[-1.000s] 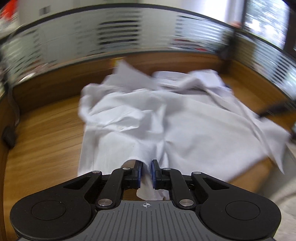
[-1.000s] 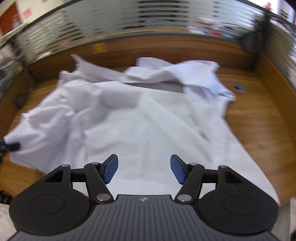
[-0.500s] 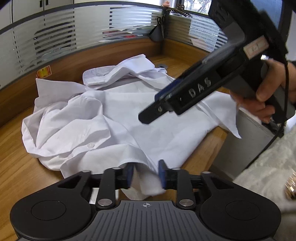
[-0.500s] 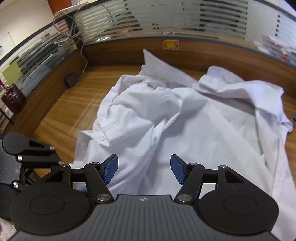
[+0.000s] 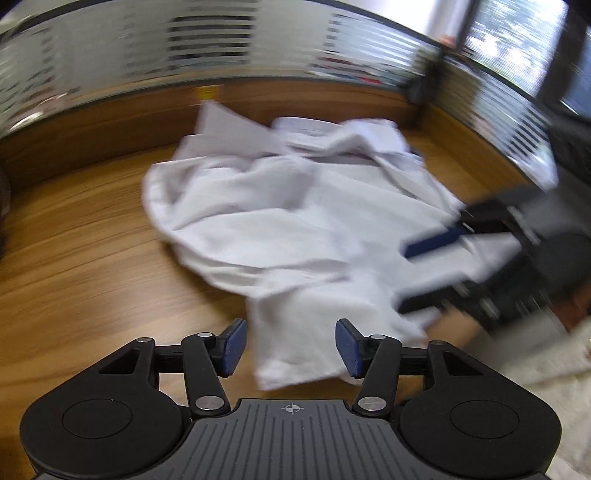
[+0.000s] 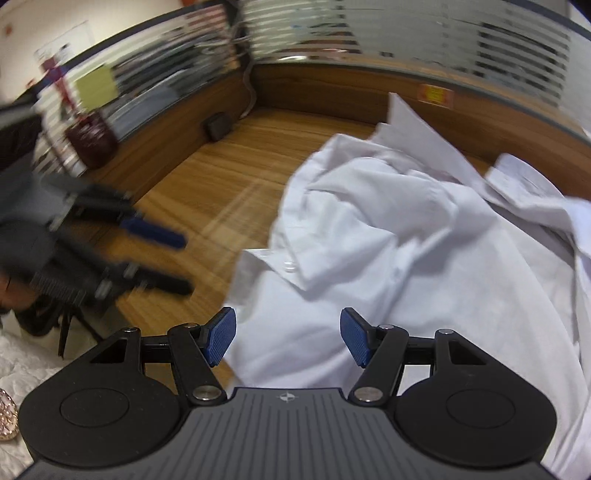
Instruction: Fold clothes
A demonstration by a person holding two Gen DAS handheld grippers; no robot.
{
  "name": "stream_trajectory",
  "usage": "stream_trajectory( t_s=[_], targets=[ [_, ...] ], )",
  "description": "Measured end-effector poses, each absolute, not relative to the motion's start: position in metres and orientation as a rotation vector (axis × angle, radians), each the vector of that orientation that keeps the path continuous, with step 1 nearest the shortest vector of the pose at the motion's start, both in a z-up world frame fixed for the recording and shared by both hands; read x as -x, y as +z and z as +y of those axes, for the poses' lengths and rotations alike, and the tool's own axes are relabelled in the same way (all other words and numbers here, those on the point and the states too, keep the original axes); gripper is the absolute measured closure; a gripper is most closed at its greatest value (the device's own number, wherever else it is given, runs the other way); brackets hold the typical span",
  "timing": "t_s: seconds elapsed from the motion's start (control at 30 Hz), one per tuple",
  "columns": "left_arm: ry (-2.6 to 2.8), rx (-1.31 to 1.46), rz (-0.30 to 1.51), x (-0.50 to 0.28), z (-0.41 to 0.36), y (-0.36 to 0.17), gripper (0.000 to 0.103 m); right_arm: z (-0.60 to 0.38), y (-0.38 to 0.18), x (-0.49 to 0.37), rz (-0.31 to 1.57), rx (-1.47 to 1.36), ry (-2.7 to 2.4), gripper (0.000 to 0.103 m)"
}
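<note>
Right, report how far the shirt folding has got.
Done: nothing yet; the white shirt lies rumpled on the wooden desk, no neat fold showing. In hand: nothing. The left gripper has just been opening, cloth loose between its jaws; the right gripper hangs open. Left: smoothing and every fold.

Crumpled white shirt (image 6: 406, 240) on wooden desk (image 6: 221, 177), gripper (image 6: 288, 336) agape.

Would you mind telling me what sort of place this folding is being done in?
Most likely an office cubicle: a wooden desk enclosed by frosted, striped glass partitions, with a yellow sticky note on one. A white shirt lies crumpled on the desk.
</note>
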State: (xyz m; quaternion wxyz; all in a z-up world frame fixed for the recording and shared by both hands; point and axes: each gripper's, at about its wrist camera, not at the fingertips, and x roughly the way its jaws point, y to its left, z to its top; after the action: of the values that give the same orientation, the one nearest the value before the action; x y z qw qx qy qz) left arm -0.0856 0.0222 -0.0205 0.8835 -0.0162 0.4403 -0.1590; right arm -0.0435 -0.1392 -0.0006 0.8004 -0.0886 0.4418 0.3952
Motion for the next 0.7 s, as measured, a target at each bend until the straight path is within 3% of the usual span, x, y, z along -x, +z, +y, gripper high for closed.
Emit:
stream_trajectory(
  t_s=[0.27,0.33,0.37,0.4,0.7],
  targets=[
    [-0.098,0.127,0.926,0.042,0.062,-0.030,0.038,-0.108,-0.018,0.055,0.978,0.373,0.898,0.035],
    [-0.062,0.145,0.937,0.031,0.068,-0.035,0.038,-0.105,-0.022,0.057,0.981,0.412,0.888,0.049],
    [-0.047,0.148,0.943,0.027,0.071,-0.037,0.038,-0.104,-0.024,0.058,0.979,0.429,0.878,0.069],
    [-0.032,0.152,0.949,0.022,0.073,-0.040,0.038,-0.105,-0.024,0.058,0.969,0.438,0.857,0.077],
    [0.040,0.121,0.934,-0.019,0.069,-0.053,0.038,-0.172,0.012,0.041,0.942,0.110,0.698,0.086]
  ],
)
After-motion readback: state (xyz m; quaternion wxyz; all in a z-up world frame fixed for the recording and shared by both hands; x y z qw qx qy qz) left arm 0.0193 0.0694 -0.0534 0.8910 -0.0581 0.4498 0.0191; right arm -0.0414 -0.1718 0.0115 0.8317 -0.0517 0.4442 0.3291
